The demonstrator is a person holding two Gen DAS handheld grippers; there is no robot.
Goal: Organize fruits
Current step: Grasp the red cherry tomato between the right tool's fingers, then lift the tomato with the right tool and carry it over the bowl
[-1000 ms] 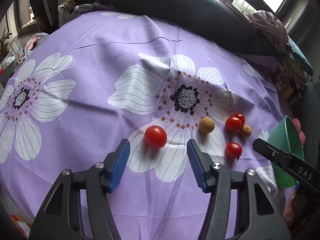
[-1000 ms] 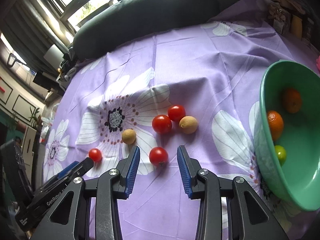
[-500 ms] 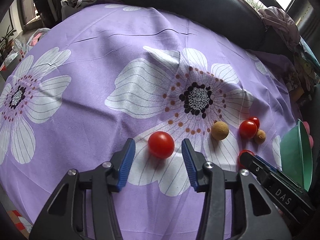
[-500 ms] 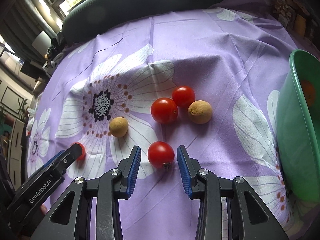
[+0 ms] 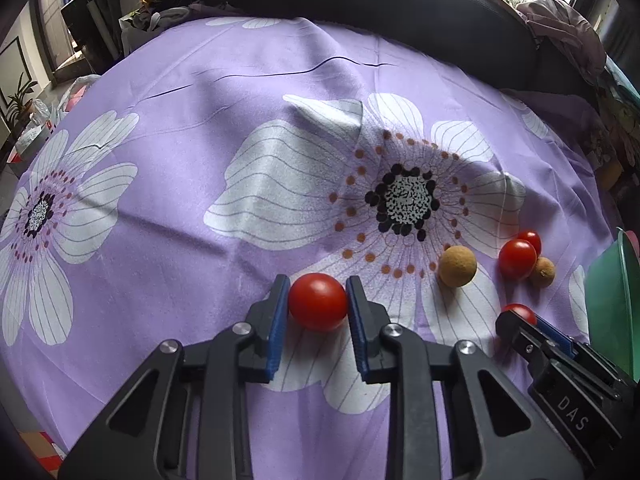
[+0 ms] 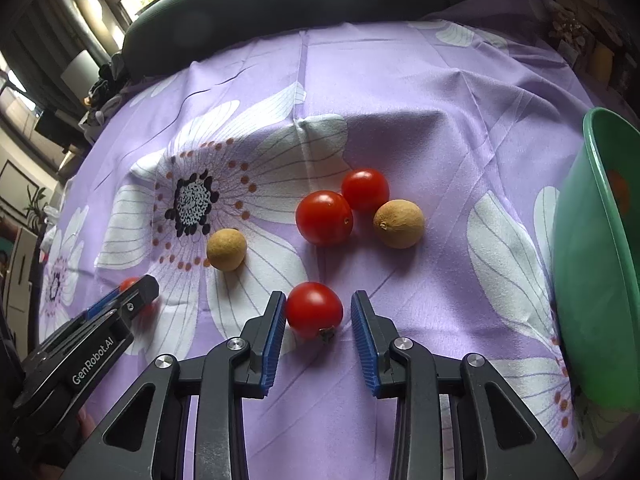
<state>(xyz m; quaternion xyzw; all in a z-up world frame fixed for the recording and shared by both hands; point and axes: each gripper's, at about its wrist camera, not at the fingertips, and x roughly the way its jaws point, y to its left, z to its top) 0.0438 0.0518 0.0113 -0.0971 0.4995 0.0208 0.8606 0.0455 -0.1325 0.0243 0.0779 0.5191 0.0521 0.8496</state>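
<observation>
In the left wrist view my left gripper is shut on a red cherry tomato resting on the purple flowered cloth. In the right wrist view my right gripper is open around another red tomato; the left pad touches it, the right pad stands apart. Two more tomatoes and two tan round fruits lie beyond. A green bowl stands at the right with an orange fruit inside.
A dark cushion runs along the cloth's far edge. Clutter and clothes lie beyond the table at the left and right. The cloth has raised folds near the big flower.
Both grippers moved forward and down onto their tomatoes. The left jaws closed onto the tomato. The right jaws stayed open and now straddle the other tomato.
</observation>
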